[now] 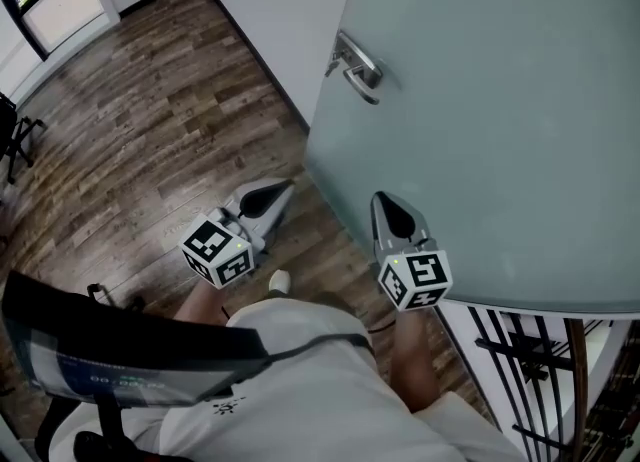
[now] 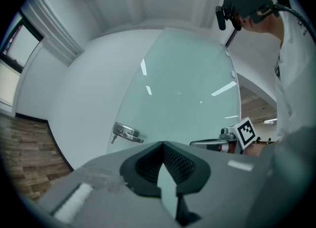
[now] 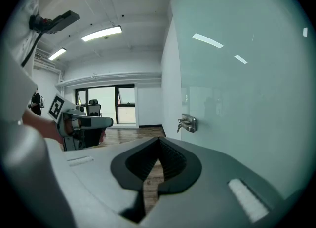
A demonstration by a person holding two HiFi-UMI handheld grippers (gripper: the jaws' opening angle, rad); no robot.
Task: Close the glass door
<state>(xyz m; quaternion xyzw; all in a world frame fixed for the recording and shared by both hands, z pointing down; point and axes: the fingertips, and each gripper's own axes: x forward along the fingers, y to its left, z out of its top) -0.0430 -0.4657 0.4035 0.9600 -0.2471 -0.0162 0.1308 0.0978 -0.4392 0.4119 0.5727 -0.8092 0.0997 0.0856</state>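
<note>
bright, glare on glass door (image 3: 239, 89)

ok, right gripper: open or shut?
Shut. In its own view the right gripper has its jaws meeting at the tips, with nothing held between them.

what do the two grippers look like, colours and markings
Both alike: the left gripper and right gripper have light grey tapering shells with black ribbed pads inside. Each carries a white cube printed with black square markers. The person wears a white top.
</note>
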